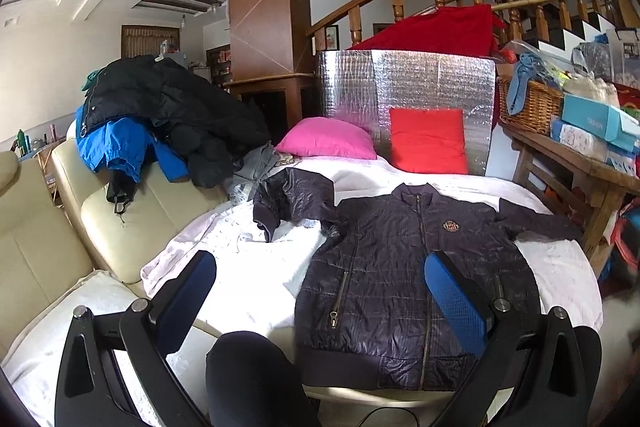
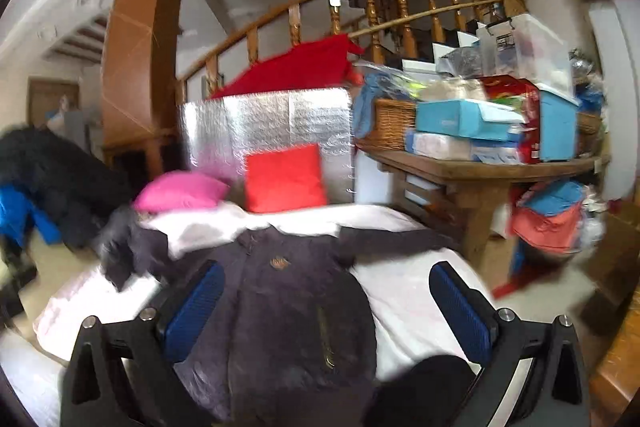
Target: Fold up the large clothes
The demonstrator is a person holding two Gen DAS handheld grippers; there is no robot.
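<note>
The dark jacket (image 1: 416, 275) is lying flat and zipped on the white blanket (image 1: 248, 267), and the left gripper (image 1: 320, 291) and right gripper (image 2: 326, 303) are both hanging spread wide and empty above it, so folding is just starting and a sleeve probably needs grabbing next.

L gripper (image 1: 320, 291) is hovering w/ jaws spread wide, blue pads (image 1: 454, 303) facing each other, nothing btwn them. R gripper (image 2: 326, 307) is also gaping wide, empty, blue pads (image 2: 460, 311) apart; its view is blurring. Dark-clad knee (image 1: 250, 375) is poking in at bottom, L view.
</note>
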